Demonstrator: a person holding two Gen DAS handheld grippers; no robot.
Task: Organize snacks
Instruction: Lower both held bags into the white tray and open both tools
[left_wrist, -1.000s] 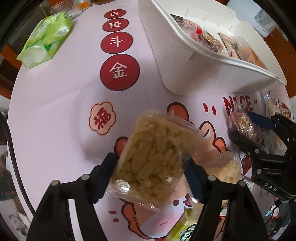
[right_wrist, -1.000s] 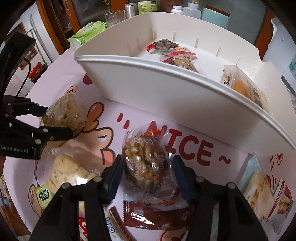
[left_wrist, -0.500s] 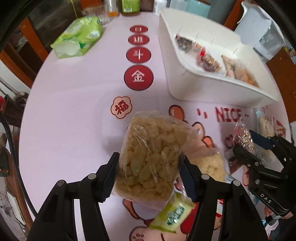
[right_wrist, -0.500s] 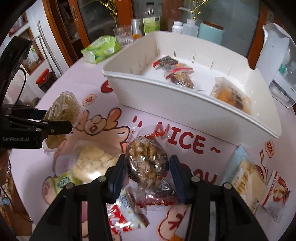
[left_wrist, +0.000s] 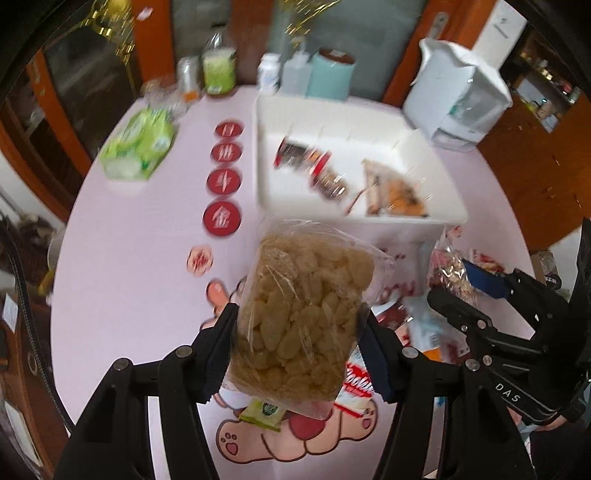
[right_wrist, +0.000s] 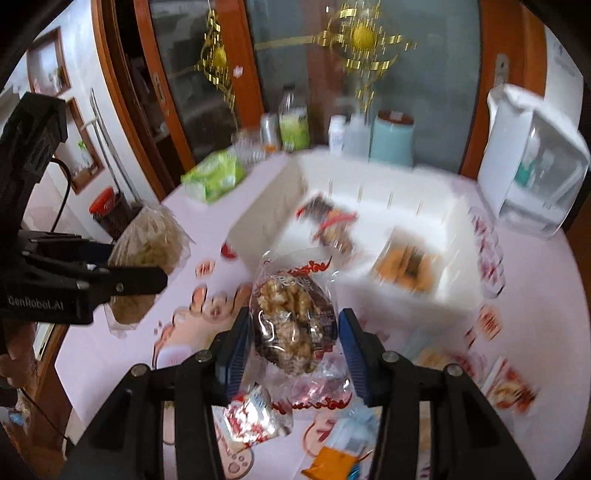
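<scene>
A: Two grippers, each clamped on a bag. The left gripper (left_wrist: 299, 332) has its fingers (left_wrist: 218, 347) spread only as wide as a clear bag of pale puffed snacks (left_wrist: 303, 317), and both pads press into the bag's sides. It hangs in the air short of the white bin (left_wrist: 354, 122), on the bin's near side.

B: And the right one?

A: The right gripper (right_wrist: 293, 345) pinches a clear packet of walnut clusters (right_wrist: 293, 321) with red print at its top. Its blue pads (right_wrist: 236, 354) bear on the packet's flanks, the opening a little narrower than the other gripper's. That packet is also held up, just in front of the bin's near wall.

B: What is in the bin already?

A: Toward its left end lie dark and red wrapped snacks (left_wrist: 314, 162), and toward its right end an orange packet (left_wrist: 395, 188). The floor between those and the far wall looks bare, though the picture is smeared with motion blur.

B: Room around it?

A: Left of the bin the pink tablecloth (left_wrist: 122, 251) runs open past a row of red roundels (left_wrist: 221, 218) out to a green pack (left_wrist: 138, 147). Behind the bin stand bottles and a teal canister (left_wrist: 328, 75); off its right rear corner sits a white appliance (left_wrist: 458, 99). In front of the bin, under both grippers, loose snack packets (right_wrist: 255, 417) crowd the cloth
</scene>
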